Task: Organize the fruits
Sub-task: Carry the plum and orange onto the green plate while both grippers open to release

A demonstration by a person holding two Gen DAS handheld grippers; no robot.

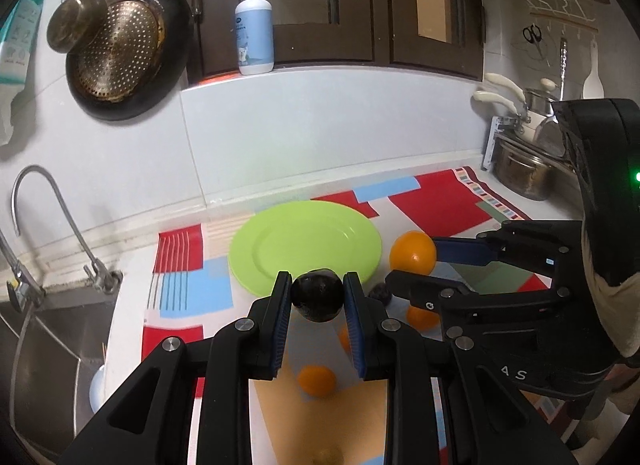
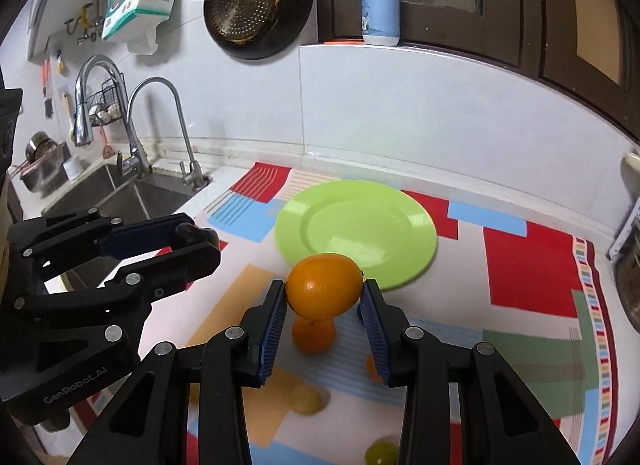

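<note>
A white kitchen surface (image 2: 500,193) is covered in its middle by a patterned cloth (image 2: 532,265) of red, blue, green and tan blocks. A lime-green plate (image 2: 400,209) is set on the cloth near the tiled back wall, and nothing is seen lying on it. To the left, a steel sink (image 2: 120,197) with two curved taps (image 2: 160,125) is sunk into the surface. On the wall above, a dark pan (image 1: 128,49) with a perforated brass strainer is hung, and a pump bottle (image 1: 254,33) is stood on the ledge under dark wooden cabinet doors. Steel pots (image 1: 520,173) are stacked at the right end.

A dark, near-black round fruit (image 1: 318,297) is clamped between the blue pads of the left tongs (image 1: 318,299), raised above the cloth just before the plate's near rim. An orange (image 2: 325,285) is gripped in the right tongs (image 2: 325,297), likewise held above the cloth close to the plate. More oranges (image 2: 314,335), a second dark fruit (image 1: 380,293) and two yellow-green fruits (image 2: 306,399) are scattered on the cloth beneath.
</note>
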